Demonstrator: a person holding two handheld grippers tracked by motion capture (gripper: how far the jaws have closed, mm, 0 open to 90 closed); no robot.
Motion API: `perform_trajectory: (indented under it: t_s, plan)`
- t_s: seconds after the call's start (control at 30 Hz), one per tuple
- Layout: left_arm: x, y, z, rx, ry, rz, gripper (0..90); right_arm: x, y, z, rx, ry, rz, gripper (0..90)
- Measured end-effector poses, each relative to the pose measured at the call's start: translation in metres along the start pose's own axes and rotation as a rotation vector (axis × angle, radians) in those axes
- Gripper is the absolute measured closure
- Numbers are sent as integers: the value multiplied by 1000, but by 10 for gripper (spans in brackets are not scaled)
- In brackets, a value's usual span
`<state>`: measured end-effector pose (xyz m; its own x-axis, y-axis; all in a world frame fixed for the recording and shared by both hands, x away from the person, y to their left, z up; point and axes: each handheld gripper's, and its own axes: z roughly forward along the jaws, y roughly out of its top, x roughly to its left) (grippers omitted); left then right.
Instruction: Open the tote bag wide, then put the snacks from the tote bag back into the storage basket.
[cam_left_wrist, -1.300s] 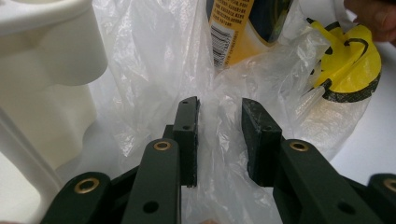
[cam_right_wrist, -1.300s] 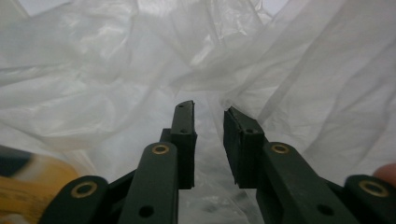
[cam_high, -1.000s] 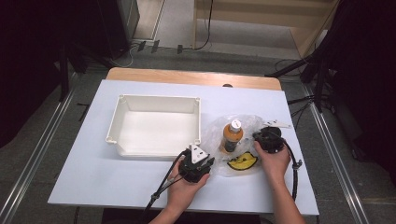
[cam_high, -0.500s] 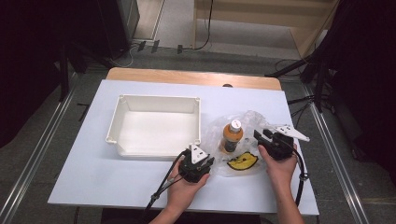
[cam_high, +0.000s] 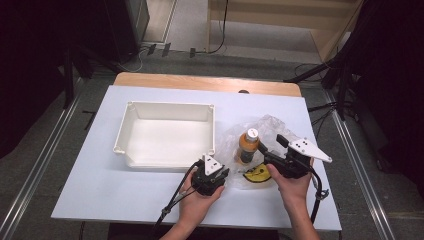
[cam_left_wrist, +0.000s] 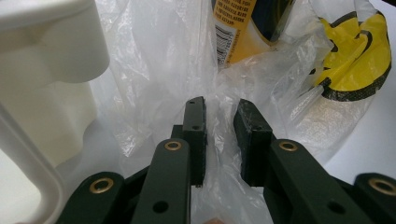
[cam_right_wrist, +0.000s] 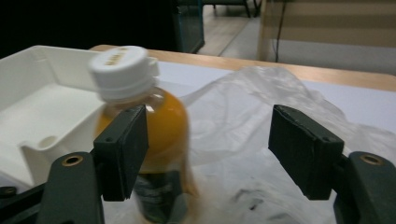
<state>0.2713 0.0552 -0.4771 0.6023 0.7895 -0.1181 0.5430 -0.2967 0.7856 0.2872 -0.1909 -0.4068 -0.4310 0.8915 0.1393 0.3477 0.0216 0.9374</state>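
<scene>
- A white plastic bin (cam_high: 167, 135) sits left of centre on the white table (cam_high: 90, 175), open side up; its rounded corner (cam_left_wrist: 51, 51) shows at the left of the left gripper view.
- The left gripper (cam_high: 210, 176) rests on the table just in front of the bin's near right corner, held in the person's left hand (cam_high: 196, 200), with its cable trailing toward the table's near edge.
- In the left gripper view, the left gripper's (cam_left_wrist: 219, 135) jaws stand nearly closed, with a fold of the clear plastic bag (cam_left_wrist: 159, 70) running up through the narrow gap between them; the film appears pinched there.
- The bag (cam_high: 265, 130) lies crumpled on the table right of the bin, with a yellow and black print (cam_high: 256, 173) at its near edge.
- An orange juice bottle (cam_high: 247, 145) with a white cap stands upright in the middle of the bag, near the bin's right wall.
- The right gripper (cam_high: 272, 150), held in the right hand (cam_high: 292, 182), points left toward the bottle, with the grey plate on top.
- In the right gripper view, the right gripper's (cam_right_wrist: 208, 144) jaws are spread wide; the bottle (cam_right_wrist: 140, 135) stands beyond and partly behind the left jaw, not between the pads, and is not held.
</scene>
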Motion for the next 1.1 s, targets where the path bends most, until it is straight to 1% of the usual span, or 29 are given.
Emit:
perform_trajectory:
  t_s: [0.03, 0.1, 0.23, 0.27, 0.33, 0.4, 0.53, 0.7, 0.97, 1.07, 1.1]
  plan:
    - [0, 0, 0, -1, 0, 0, 770, 3, -1, 0, -1, 17, -4, 270]
    - [0, 0, 0, 0, 0, 1, 769, 6, -3, 2, 0, 45, -4, 253]
    - [0, 0, 0, 2, 1, 0, 768, 10, -6, 7, 21, 59, 0, 230]
    - [0, 0, 0, 2, 2, 1, 768, 12, -7, 9, 22, 68, 0, 227]
    - [0, 0, 0, 3, 3, 2, 768, 13, -8, 12, 33, 72, -11, 217]
    - [0, 0, 0, 2, 2, -1, 769, 15, -10, 15, 46, 78, -8, 212]
    - [0, 0, 1, 2, 3, 0, 770, 18, -12, 21, 58, 72, -14, 214]
    - [0, 0, 0, 2, 2, 0, 772, 23, -11, 26, 39, 60, -29, 232]
    - [0, 0, 0, 1, 4, 0, 773, 30, -14, 40, 35, 19, -31, 250]
    - [0, 0, 0, -1, 4, -2, 773, 31, -15, 42, 39, 5, -39, 252]
    - [0, 0, 0, -1, 4, -3, 773, 32, -16, 42, 41, 4, -34, 252]
